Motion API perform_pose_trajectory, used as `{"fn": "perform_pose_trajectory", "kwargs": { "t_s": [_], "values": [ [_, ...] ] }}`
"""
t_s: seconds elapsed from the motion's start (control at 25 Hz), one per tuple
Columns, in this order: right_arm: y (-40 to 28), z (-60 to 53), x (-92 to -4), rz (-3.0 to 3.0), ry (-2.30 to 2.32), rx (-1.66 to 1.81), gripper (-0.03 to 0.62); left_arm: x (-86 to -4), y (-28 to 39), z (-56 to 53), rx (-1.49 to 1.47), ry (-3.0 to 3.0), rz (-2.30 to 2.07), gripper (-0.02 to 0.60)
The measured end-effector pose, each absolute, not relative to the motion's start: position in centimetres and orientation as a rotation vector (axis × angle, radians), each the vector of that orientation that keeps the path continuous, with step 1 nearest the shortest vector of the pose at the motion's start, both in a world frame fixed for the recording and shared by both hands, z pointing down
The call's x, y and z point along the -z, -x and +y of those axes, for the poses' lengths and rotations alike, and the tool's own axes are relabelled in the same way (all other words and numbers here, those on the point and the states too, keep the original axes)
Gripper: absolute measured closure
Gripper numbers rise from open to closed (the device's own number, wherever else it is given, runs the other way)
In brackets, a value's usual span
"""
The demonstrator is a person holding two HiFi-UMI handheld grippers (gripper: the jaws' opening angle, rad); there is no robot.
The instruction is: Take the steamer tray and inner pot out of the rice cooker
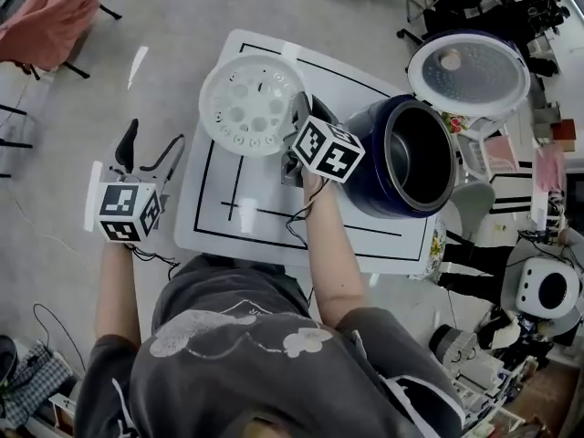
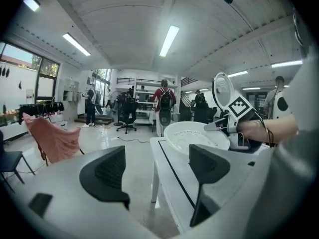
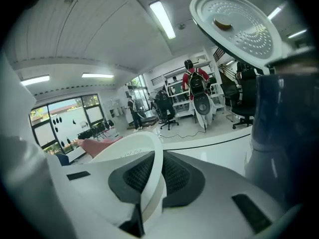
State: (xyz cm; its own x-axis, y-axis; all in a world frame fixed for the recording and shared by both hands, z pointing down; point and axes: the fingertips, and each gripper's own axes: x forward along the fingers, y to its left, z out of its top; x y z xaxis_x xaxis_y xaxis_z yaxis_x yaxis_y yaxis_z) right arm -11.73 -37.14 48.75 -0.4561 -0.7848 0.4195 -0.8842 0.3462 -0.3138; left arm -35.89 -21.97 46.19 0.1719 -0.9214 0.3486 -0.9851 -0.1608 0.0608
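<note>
The white perforated steamer tray (image 1: pixel 246 105) hangs over the left part of the white table (image 1: pixel 401 235), with my right gripper (image 1: pixel 297 122) shut on its near rim. In the right gripper view the tray rim (image 3: pixel 152 173) stands pinched between the two dark pads. The dark blue rice cooker (image 1: pixel 383 158) stands at the table's right with its lid (image 1: pixel 468 73) up and the inner pot (image 1: pixel 422 153) still inside. My left gripper (image 1: pixel 149 153) hovers off the table's left edge, open and empty. In the left gripper view (image 2: pixel 157 168) the tray (image 2: pixel 197 136) is ahead.
A pink cloth (image 1: pixel 55 16) drapes a chair at the far left. Cables lie on the floor (image 1: pixel 55 336). A white appliance (image 1: pixel 547 290) and clutter crowd the right side. People and office chairs (image 2: pixel 127 116) stand far back in the room.
</note>
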Motion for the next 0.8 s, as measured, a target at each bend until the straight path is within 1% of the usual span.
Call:
{"fn": "perform_pose_trajectory", "kwargs": {
  "t_s": [0.28,0.44,0.8],
  "values": [
    [10.1,-39.5,-53.8,-2.289,-1.608,-0.767,0.537,-49.9,34.9,-23.6,-0.426,-2.223,-1.705,0.187],
    [9.8,-40.3,-55.2,-2.252,-1.623,-0.790,0.537,-50.4,34.4,-24.4,-0.430,-2.225,-1.669,0.187],
    [9.5,-40.8,-58.6,-2.103,-1.596,-0.703,0.534,-51.4,34.2,-24.7,-0.450,-2.221,-1.649,0.187]
  ]
}}
